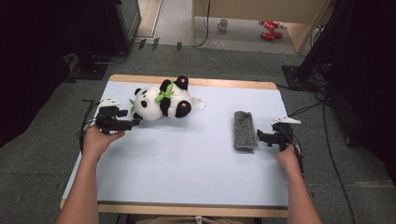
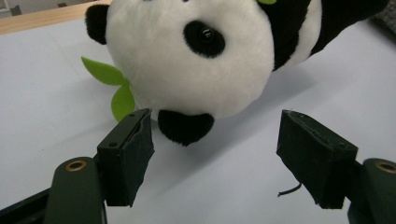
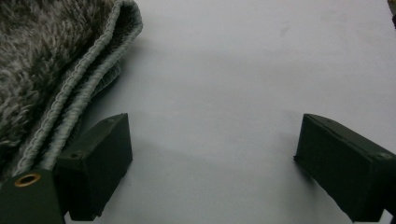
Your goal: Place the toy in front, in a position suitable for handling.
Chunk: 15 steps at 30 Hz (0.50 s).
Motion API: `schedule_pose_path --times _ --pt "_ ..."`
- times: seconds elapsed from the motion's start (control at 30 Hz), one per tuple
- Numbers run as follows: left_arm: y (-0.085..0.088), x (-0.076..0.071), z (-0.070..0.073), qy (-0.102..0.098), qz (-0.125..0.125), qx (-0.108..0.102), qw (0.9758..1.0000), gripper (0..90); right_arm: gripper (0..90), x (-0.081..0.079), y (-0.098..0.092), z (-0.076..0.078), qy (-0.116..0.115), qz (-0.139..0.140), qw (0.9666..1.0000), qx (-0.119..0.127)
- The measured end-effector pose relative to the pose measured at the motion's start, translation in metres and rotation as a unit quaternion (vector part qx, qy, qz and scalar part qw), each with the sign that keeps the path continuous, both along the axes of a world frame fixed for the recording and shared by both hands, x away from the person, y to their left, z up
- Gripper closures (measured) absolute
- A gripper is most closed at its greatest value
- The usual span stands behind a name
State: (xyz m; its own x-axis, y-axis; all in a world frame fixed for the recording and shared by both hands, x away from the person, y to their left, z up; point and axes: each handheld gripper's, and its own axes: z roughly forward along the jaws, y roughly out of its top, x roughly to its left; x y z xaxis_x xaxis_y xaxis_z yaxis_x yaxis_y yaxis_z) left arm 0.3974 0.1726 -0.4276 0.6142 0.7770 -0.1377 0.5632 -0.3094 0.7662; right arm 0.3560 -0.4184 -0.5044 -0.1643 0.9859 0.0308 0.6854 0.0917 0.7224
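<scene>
Left tool [image 2: 215,154] jaws apart before panda plush [image 2: 205,51], right tool [image 3: 212,163] apart beside folded grey cloth [image 3: 42,70]

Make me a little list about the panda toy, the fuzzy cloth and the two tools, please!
panda: plush panda lies at the far left of the table, green leaves at its neck
cloth: folded grey fuzzy cloth lies to the right
left tool: left tool open, just short of the panda's head
right tool: right tool open, beside the cloth's edge
held: nothing
</scene>
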Motion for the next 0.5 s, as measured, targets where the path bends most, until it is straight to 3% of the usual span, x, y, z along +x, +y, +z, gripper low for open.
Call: schedule_pose_path --times 0.1,0.5 --pt "-0.004 0.003 0.007 -0.004 -0.005 -0.011 0.9999 26.7 10.3 0.000 0.000 0.000 0.000 0.000 1.0000 0.000" --pt "-0.019 0.011 0.021 -0.004 -0.017 -0.017 0.9997 27.4 10.3 0.000 0.000 0.000 0.000 0.000 1.0000 0.000"
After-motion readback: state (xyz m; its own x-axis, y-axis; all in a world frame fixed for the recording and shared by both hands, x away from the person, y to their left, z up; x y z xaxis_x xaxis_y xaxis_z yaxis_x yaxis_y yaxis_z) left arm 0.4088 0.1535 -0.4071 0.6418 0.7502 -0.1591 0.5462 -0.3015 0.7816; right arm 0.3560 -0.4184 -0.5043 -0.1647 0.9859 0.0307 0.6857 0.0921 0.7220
